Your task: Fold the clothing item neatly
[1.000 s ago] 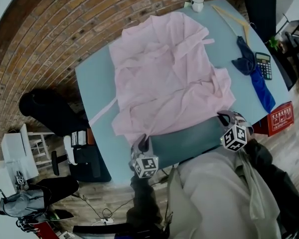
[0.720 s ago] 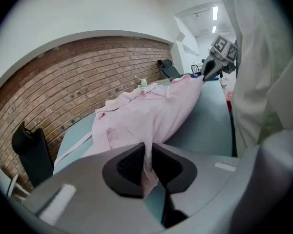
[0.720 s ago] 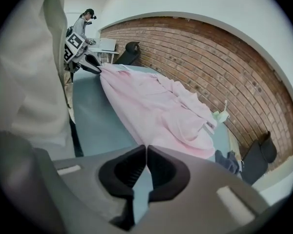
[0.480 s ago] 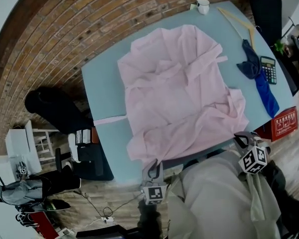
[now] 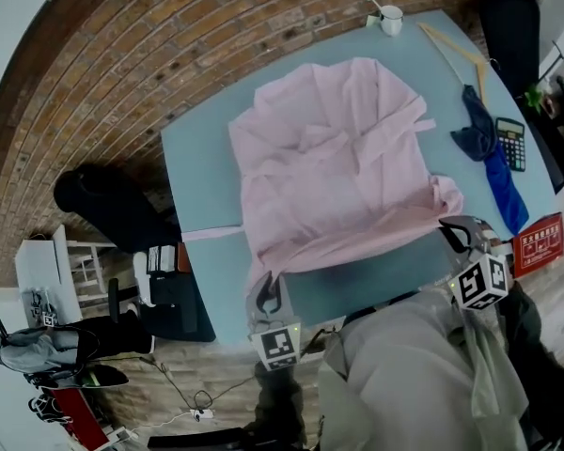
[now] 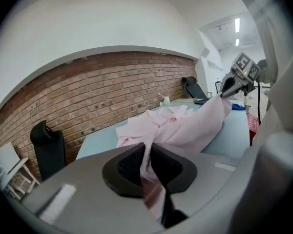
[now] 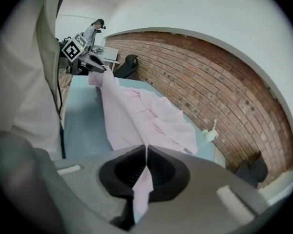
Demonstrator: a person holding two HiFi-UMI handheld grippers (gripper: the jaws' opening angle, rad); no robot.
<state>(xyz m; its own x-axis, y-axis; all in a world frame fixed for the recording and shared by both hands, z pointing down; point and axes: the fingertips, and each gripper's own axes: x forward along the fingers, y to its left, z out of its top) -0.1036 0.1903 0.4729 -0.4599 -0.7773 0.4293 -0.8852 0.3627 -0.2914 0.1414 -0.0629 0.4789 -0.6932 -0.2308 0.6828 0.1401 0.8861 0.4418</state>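
The left gripper (image 5: 266, 294) is pinched shut on the near left corner of the pink shirt (image 5: 338, 167). The shirt lies spread on the blue table (image 5: 193, 177). Its near edge is now up in the air, pulled straight between both tools. The right gripper (image 5: 454, 233) is pinched shut on the near right corner. A moment ago that edge sat lower. This lift probably starts the first fold.
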